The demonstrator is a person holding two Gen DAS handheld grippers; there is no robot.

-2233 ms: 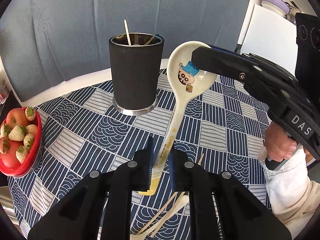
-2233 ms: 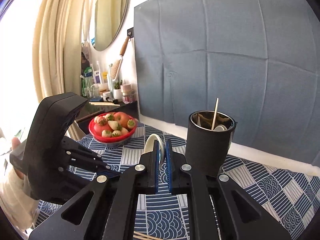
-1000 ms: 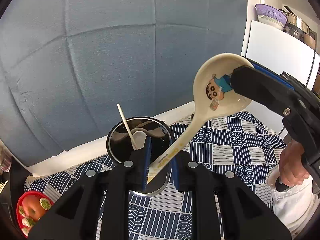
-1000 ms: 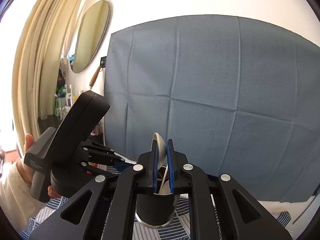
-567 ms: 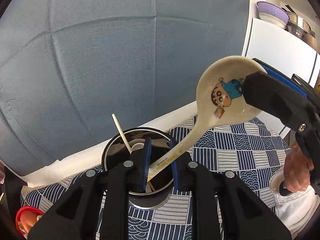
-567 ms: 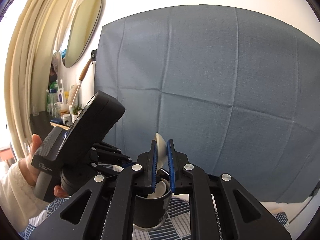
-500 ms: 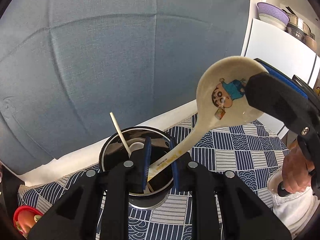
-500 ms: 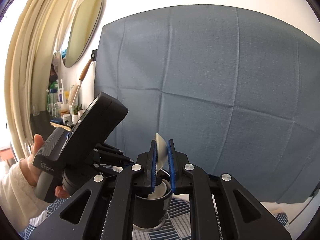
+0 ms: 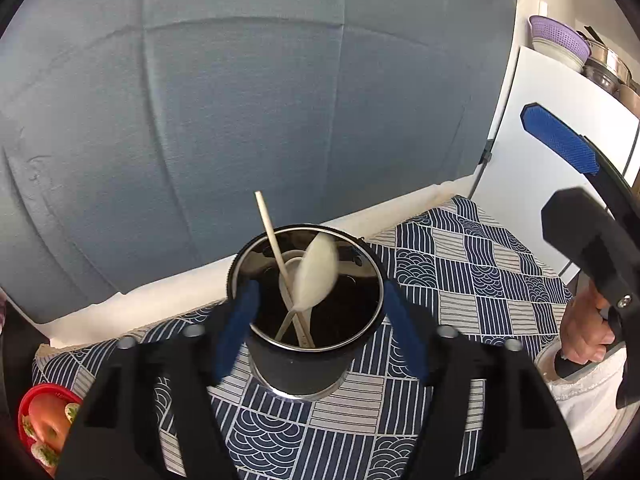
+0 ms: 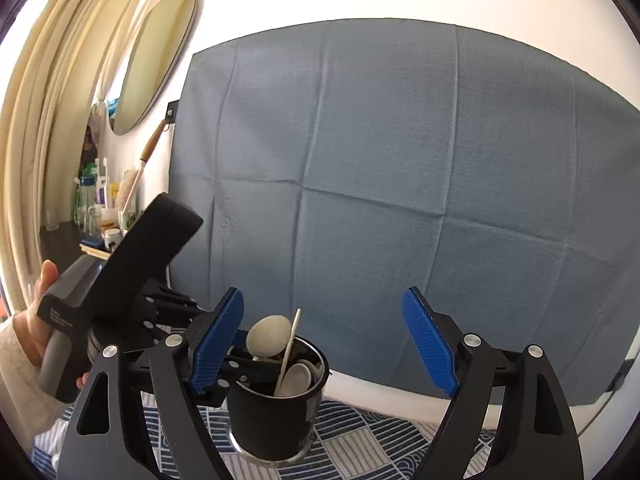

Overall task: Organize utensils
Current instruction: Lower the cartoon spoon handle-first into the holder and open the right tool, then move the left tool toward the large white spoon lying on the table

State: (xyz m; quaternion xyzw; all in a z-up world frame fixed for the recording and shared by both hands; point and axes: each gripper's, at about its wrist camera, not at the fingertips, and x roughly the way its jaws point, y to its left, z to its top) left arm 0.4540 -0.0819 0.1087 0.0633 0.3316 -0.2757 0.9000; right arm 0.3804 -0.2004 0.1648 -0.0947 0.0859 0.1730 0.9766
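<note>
Jaws of both grippers are spread wide and nothing is held. The left gripper [image 9: 320, 330] is placed around the rim of a black utensil cup [image 9: 306, 354] standing on a patterned bench [image 9: 472, 264]. A white spoon [image 9: 316, 278] is seen bowl-up inside the cup, beside a chopstick [image 9: 272, 232] and another spoon [image 10: 298, 378]. The right gripper [image 10: 324, 344] is positioned above the cup.
</note>
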